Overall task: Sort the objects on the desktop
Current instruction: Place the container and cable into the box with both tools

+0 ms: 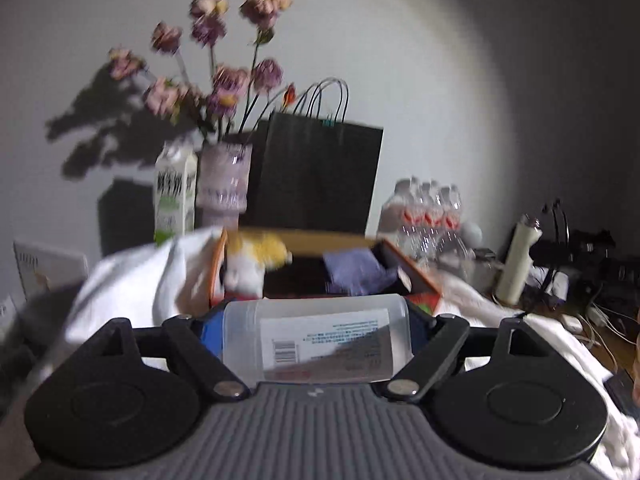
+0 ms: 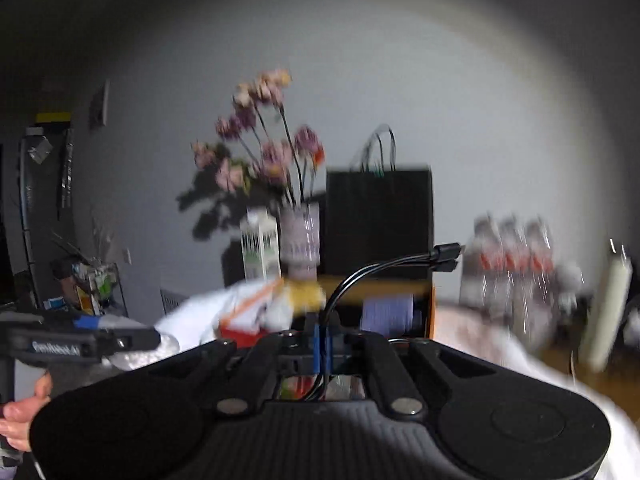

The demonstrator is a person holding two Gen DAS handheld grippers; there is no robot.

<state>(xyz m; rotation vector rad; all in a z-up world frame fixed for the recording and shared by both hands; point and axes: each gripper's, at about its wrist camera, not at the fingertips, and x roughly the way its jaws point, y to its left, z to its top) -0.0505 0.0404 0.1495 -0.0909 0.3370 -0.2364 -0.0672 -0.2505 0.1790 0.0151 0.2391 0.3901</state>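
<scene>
The tall black paper bag with loop handles [image 1: 320, 176] stands against the white wall, the biggest thing ahead of me, with a ribbed glass vase of faded pink flowers [image 1: 224, 178] just beside it and a white-and-green milk carton [image 1: 175, 196] next to the vase. In front of them sits an open orange-edged cardboard box [image 1: 404, 268], holding a yellow-and-white plush toy [image 1: 252, 260] and a folded purple cloth [image 1: 356, 272]. Crumpled white fabric [image 1: 132, 280] spills around the box on both sides, leaving bare wooden surface [image 1: 616, 344] only at the far right, where cords crowd it. A shrink-wrapped pack of clear water bottles [image 1: 426, 212] stands right of the box.

My left claw [image 1: 316, 336] is clamped on a clear plastic cylinder with a white barcode label [image 1: 316, 336], held crosswise, just short of the box's near edge. My right claw [image 2: 322, 350] is pinched nearly shut on a thin black cable [image 2: 368, 276], which arcs up and right to two plug ends [image 2: 446, 256] hanging above the box. Motion blur smears the finer detail.
</scene>
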